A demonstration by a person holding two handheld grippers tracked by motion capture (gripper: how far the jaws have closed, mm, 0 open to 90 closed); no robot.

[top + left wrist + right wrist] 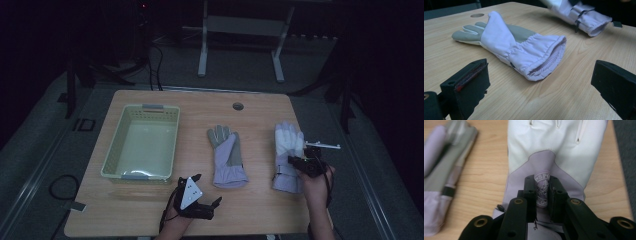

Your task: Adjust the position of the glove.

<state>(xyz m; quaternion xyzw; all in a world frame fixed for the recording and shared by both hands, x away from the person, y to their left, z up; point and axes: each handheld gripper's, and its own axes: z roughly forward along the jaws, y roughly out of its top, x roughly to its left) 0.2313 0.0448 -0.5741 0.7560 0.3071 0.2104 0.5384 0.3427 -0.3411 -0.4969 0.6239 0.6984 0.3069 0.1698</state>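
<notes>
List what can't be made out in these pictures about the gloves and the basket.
- Right glove: fingertips cut off by the top edge of the right gripper view; badge lettering partly covered by the right gripper pinching it.
- Left glove: underside hidden against the table.
- Basket: near inside wall hidden by its own rim, high view.
- Left gripper: pads too dark, high view.

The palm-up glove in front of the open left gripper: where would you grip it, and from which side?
Take the palm-up glove at its gathered cuff. That end faces the left gripper, bulges off the table and gapes open, so level jaws coming from the near edge could probably pinch its upper layer.
</notes>
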